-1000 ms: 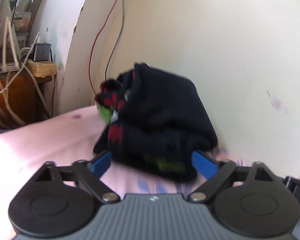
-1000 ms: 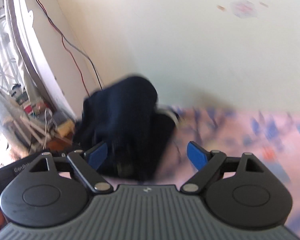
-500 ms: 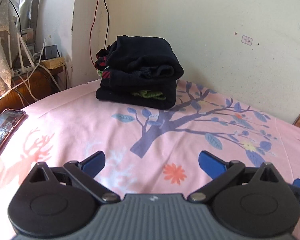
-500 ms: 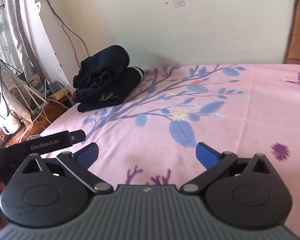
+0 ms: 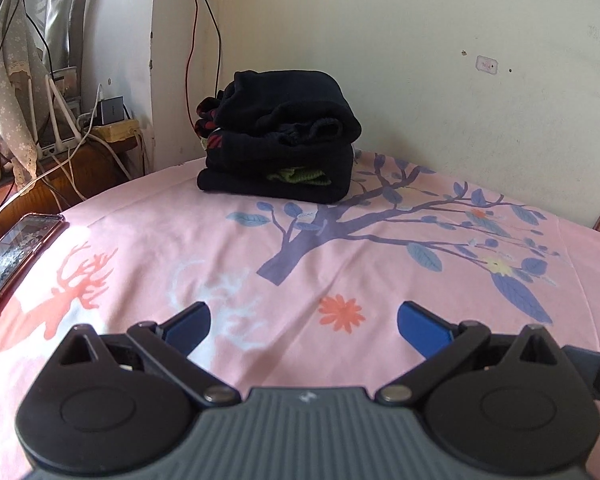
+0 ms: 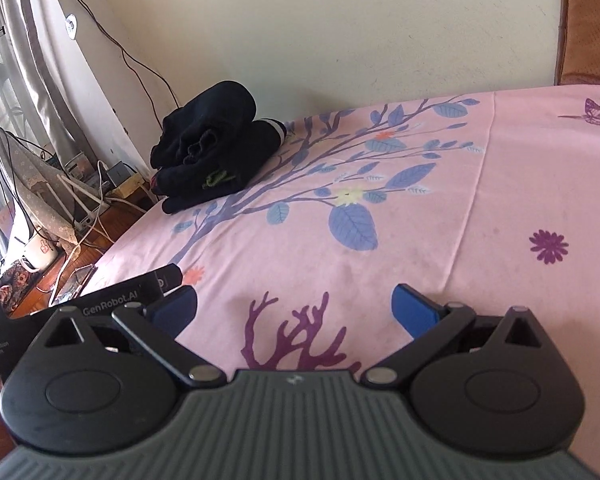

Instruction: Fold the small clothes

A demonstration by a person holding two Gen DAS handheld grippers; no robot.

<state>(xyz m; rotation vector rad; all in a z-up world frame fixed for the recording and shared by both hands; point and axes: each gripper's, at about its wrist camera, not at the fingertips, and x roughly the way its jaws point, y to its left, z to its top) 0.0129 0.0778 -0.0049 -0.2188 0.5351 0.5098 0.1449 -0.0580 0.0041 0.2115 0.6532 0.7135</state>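
Observation:
A stack of folded dark clothes lies at the far corner of the pink printed bedsheet, by the wall; red and green trim shows between the layers. The right wrist view has the same stack at the far left of the sheet. My left gripper hovers well back from the stack, open, nothing between its blue pads. My right gripper is also far from it and open, with only sheet between its blue pads. The left gripper's body shows at the right view's lower left.
A phone in a red case lies at the sheet's left edge. Beyond that edge a wooden side table carries cables, a router and a small box. A cream wall backs the bed, with wires hanging in the corner. A brown headboard stands at right.
Both grippers have pulled back from the stack of clothes, which a second ago sat between their fingers. The stack stays in the corner, and the right jaws have widened.

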